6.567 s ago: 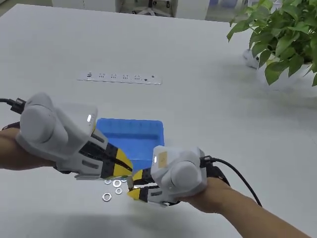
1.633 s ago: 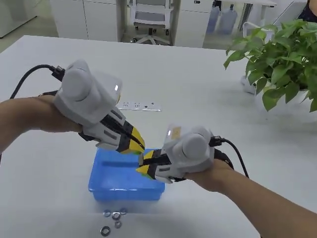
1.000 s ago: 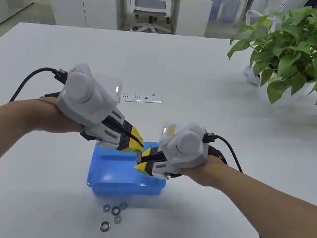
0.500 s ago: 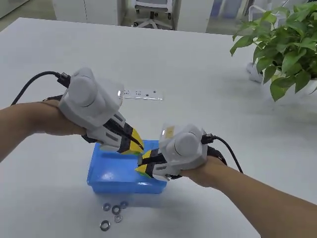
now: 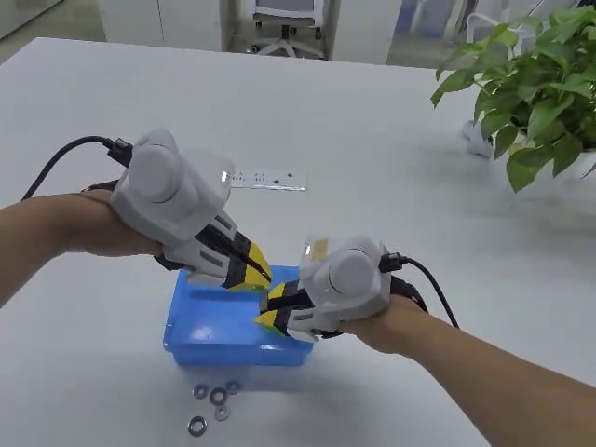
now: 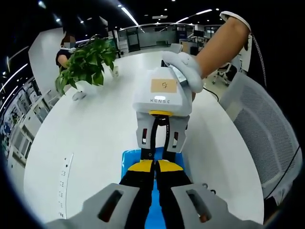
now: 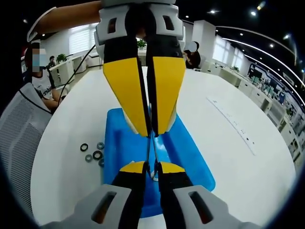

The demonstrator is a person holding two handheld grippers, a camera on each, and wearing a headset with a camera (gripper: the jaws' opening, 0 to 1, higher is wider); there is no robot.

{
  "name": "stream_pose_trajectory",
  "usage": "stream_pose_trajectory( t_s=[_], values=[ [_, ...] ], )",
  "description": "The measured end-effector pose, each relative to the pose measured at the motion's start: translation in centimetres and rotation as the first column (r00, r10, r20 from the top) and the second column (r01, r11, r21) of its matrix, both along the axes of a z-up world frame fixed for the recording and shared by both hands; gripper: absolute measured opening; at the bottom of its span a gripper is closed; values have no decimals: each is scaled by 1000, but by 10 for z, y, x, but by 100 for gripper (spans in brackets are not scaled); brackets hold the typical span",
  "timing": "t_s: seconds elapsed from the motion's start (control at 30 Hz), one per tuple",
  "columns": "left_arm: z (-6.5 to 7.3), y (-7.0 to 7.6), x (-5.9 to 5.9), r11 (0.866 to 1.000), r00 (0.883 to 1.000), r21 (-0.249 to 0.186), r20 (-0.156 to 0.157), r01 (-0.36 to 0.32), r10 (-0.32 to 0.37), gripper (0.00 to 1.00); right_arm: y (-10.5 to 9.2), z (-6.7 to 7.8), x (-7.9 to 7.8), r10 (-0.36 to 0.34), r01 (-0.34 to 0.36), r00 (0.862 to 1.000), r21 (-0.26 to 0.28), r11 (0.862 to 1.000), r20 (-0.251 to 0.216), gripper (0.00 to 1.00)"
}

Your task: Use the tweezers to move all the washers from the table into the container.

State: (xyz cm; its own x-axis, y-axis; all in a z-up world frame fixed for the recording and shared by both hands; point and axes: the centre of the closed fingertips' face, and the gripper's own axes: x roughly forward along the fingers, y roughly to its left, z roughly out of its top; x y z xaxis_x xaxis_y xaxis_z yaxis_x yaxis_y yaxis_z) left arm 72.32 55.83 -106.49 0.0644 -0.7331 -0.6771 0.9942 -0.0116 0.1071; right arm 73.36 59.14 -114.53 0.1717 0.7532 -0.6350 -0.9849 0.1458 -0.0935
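Over the blue container (image 5: 209, 328) my two grippers meet tip to tip. The left gripper (image 5: 257, 277) comes in from the upper left, and the right gripper (image 5: 267, 315) points left at it. Both have their jaws shut. In the right gripper view thin metal tweezers (image 7: 151, 143) run from between my right gripper's (image 7: 147, 168) tips up into the left gripper's yellow tips (image 7: 150, 130). A small pale piece sits at the tweezers' lower end; I cannot tell what it is. Several washers (image 5: 213, 400) lie on the table just in front of the container, also the washers (image 7: 93, 153).
A white power strip (image 5: 265, 179) lies behind the container. A potted plant (image 5: 531, 84) stands at the back right. Cables trail from both grippers. The white table (image 5: 391, 168) stretches wide around the container. People sit at the table's far side in the right gripper view.
Since 6.6 s ago both grippers have moved from low beside the washers to above the container. Over the last second they have hardly moved; the camera shifted slightly.
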Motion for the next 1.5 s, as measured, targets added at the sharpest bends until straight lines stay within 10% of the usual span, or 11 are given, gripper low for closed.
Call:
stream_pose_trajectory(
  t_s=[1.0,1.5],
  values=[
    [54,15,-37,1000,998,4,60,-8,8,5,18,57,-32,9,-16,995,69,997,99,11],
    [55,29,-68,999,998,10,60,-31,30,5,32,60,-65,54,-62,992,63,996,115,11]
  ],
)
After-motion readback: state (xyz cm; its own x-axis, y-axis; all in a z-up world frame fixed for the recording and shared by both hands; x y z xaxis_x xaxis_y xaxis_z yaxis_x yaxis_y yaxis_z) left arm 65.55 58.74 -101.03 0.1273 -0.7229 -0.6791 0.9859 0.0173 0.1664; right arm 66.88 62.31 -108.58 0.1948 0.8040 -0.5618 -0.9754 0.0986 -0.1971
